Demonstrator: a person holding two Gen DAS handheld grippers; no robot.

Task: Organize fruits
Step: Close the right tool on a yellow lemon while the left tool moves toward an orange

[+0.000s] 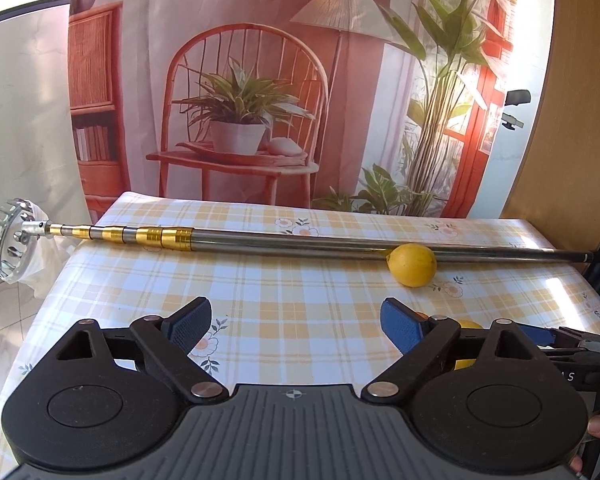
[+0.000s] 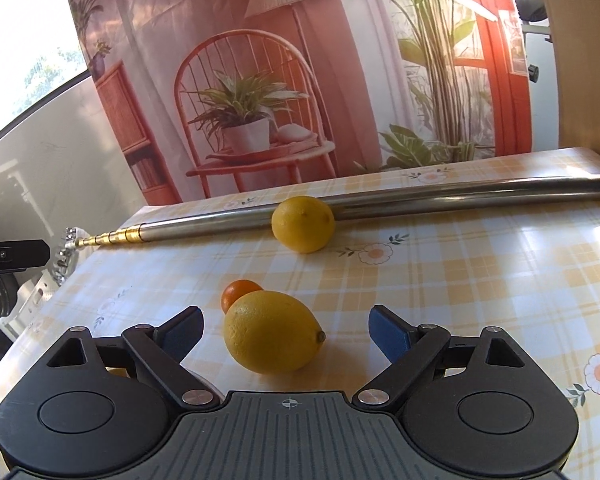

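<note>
Right wrist view: right claw (image 2: 286, 330) spread wide, nothing clamped, near lemon (image 2: 272, 332) lying just ahead at lower centre, not yet between the pads. Long axis running left to right, stem nub pointing toward the right edge. Small orange (image 2: 240, 294) tucked behind, seemingly touching. Far lemon (image 2: 303, 224) resting against the telescopic picker pole (image 2: 460, 196) across the upper counter (image 2: 480, 300). Left wrist view: left claw (image 1: 296, 330) likewise apart and empty over bare cloth. Probably early going: fruits loose, no container in view, all sorting left.
</note>
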